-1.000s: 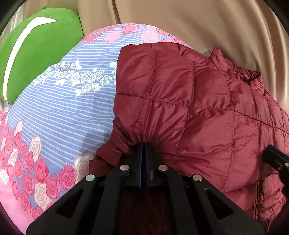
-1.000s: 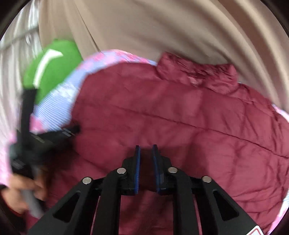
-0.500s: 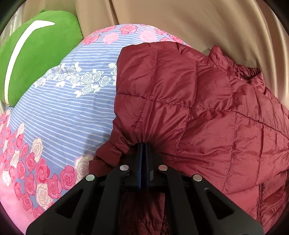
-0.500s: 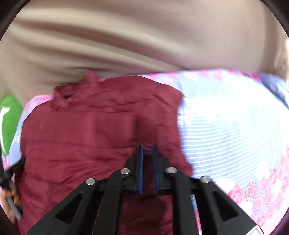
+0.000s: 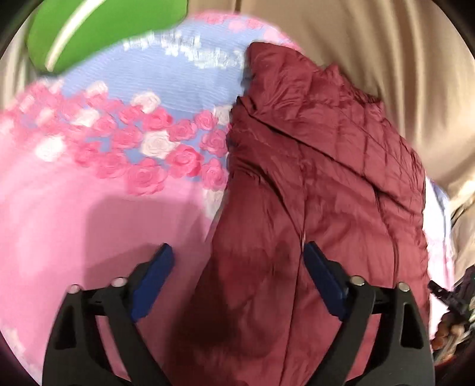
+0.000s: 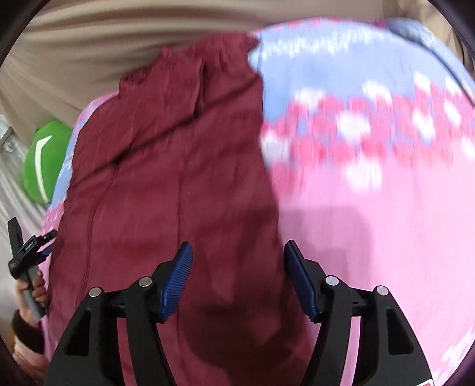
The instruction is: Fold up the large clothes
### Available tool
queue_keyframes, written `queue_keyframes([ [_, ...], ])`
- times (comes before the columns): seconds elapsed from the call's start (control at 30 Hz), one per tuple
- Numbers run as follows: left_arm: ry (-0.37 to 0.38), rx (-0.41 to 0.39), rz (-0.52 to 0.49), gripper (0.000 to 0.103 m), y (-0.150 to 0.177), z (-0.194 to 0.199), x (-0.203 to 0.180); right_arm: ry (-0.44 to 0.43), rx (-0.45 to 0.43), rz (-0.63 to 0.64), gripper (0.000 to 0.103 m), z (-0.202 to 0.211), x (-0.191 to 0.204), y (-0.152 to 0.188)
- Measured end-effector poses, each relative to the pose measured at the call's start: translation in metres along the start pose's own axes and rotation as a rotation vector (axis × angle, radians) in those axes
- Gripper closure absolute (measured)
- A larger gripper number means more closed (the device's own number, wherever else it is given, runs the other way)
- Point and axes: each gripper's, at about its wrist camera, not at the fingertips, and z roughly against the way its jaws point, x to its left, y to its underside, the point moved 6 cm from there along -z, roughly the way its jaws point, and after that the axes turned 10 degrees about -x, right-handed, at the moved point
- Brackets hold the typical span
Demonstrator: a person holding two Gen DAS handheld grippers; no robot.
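A dark red quilted jacket point(image 5: 320, 184) lies folded into a long narrow shape on a floral bedspread point(image 5: 89, 184). It also shows in the right wrist view point(image 6: 178, 166). My left gripper point(image 5: 237, 261) is open and empty, hovering over the jacket's near left edge. My right gripper point(image 6: 237, 261) is open and empty, over the jacket's near right edge. Both views are blurred by motion. The left gripper also shows at the left edge of the right wrist view point(image 6: 26, 252), held in a hand.
A green cushion point(image 5: 98, 26) lies at the far left of the bed, also seen in the right wrist view point(image 6: 44, 160). A beige curtain point(image 5: 386, 53) hangs behind the bed. Pink and blue bedspread point(image 6: 371, 178) spreads to the jacket's right.
Both grippers have opened: the left let go of the jacket. Both have pulled back toward the near edge. The jacket's sides now lie folded in, making it narrower.
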Motion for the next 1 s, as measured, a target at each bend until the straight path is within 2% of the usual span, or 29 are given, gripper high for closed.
queue_keyframes([
  [0.03,0.003,0.014,-0.018,0.043,0.005,0.002,-0.003,0.018,-0.007,0.013,0.053,0.002,0.002,0.007],
  [0.07,0.005,0.016,-0.038,0.061,0.01,0.006,-0.007,0.042,-0.022,0.026,0.073,0.007,0.003,0.012],
  [0.13,0.038,0.064,-0.059,0.086,0.025,0.013,-0.017,0.025,-0.036,0.005,0.096,0.012,0.007,0.019],
  [0.17,0.044,0.07,-0.064,0.093,0.029,0.018,-0.019,0.01,-0.056,-0.016,0.098,0.022,0.011,0.022],
  [0.27,0.055,0.073,-0.133,0.096,0.043,0.052,-0.029,-0.001,-0.091,0.009,0.099,0.057,0.018,0.031],
  [0.37,0.084,0.116,-0.173,0.097,0.075,0.097,-0.028,-0.002,-0.072,0.03,0.099,0.094,0.018,0.06],
  [0.53,0.114,0.222,-0.126,0.094,0.14,0.146,0.0,0.002,0.069,0.032,0.095,0.143,-0.001,0.151],
  [0.57,0.12,0.223,-0.111,0.092,0.147,0.153,0.005,0.006,0.107,0.036,0.092,0.149,-0.004,0.17],
  [0.63,0.123,0.186,-0.081,0.09,0.148,0.169,0.011,0.041,0.115,0.05,0.088,0.16,-0.009,0.18],
  [0.7,0.106,0.108,-0.088,0.089,0.132,0.18,0.008,0.095,0.072,0.063,0.081,0.172,-0.013,0.167],
  [0.77,0.077,0.004,-0.136,0.081,0.102,0.187,-0.004,0.144,-0.041,0.098,0.078,0.184,-0.008,0.132],
  [0.8,0.077,-0.054,-0.175,0.079,0.082,0.189,-0.015,0.141,-0.085,0.11,0.077,0.186,-0.005,0.117],
  [0.87,0.104,-0.122,-0.241,0.075,0.054,0.184,-0.042,0.08,-0.175,0.131,0.077,0.18,0.015,0.075],
  [0.93,0.146,-0.156,-0.293,0.075,0.022,0.158,-0.073,0.04,-0.207,0.166,0.084,0.158,0.038,0.042],
  [1.0,0.172,-0.142,-0.316,0.075,0.0,0.123,-0.1,-0.008,-0.198,0.21,0.097,0.123,0.065,0.015],
])
